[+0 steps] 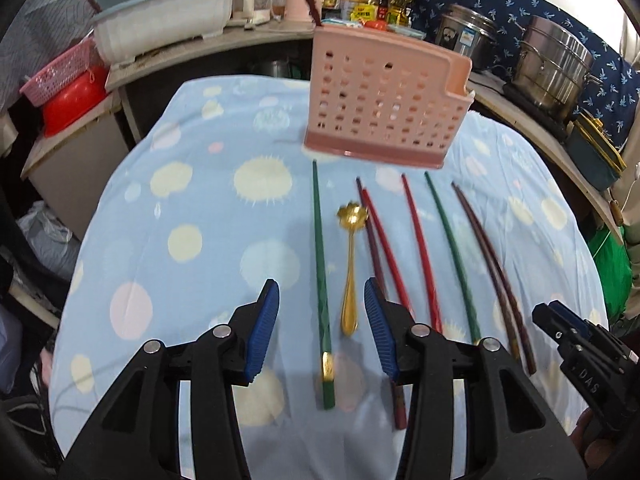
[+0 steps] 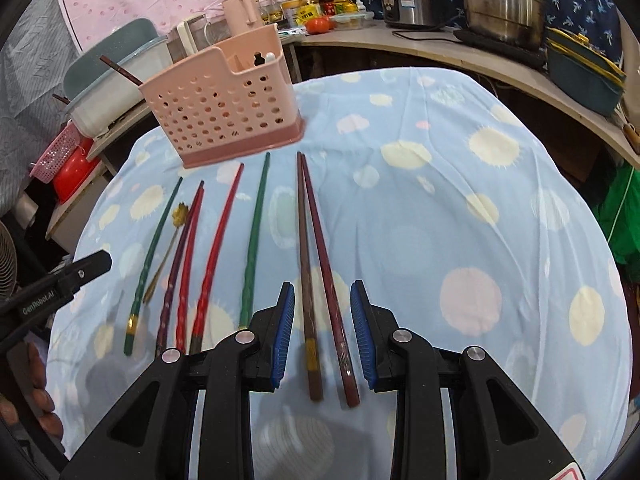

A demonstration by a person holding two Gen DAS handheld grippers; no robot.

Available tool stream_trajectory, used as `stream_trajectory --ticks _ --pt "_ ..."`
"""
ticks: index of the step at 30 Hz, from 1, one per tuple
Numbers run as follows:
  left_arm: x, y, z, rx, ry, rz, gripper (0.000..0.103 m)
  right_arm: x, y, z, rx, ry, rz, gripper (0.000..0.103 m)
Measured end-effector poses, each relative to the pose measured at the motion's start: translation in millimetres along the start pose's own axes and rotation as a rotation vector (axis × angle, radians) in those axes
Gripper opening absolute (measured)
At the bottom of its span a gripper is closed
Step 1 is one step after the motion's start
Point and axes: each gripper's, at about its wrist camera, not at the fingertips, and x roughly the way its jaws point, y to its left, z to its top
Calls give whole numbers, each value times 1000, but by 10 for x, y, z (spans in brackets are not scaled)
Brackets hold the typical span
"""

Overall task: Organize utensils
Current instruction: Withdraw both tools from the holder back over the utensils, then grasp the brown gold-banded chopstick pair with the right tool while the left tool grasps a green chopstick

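While spread wide above the cloud-patterned blue tabletop point(image 1: 168, 184), left gripper point(image 1: 322, 332) straddling dark green chopstick point(image 1: 322, 280) and gold flower-bowled spoon point(image 1: 350, 264). Right gripper point(image 2: 322, 332) likewise parted, bracketing two brown chopsticks point(image 2: 316, 280). Red chopsticks point(image 1: 420, 248) and another green one point(image 1: 452, 256) between. Pink perforated plastic utensil holder point(image 1: 384, 100) upright beyond the tips.

both wrist views sit low and close over the surface point(image 1: 180, 208), facing forward along open jaws. left view sits left of right; shared: pink holder point(image 1: 384, 96), chopstick row point(image 2: 256, 232).
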Motion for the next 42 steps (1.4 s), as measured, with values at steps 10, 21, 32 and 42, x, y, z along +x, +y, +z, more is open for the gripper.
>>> stream_trajectory --ticks 10,21,32,42 --pt "46 87 -405 -13 45 8 42 -20 -63 -293 -19 13 -43 29" --pt "108 12 -553 17 59 26 42 30 -92 -360 -23 22 -56 27" --pt "139 13 -605 37 32 32 42 94 -68 -363 -34 30 -48 12" --pt "106 86 -648 40 7 26 24 101 -43 -381 -46 25 -47 9"
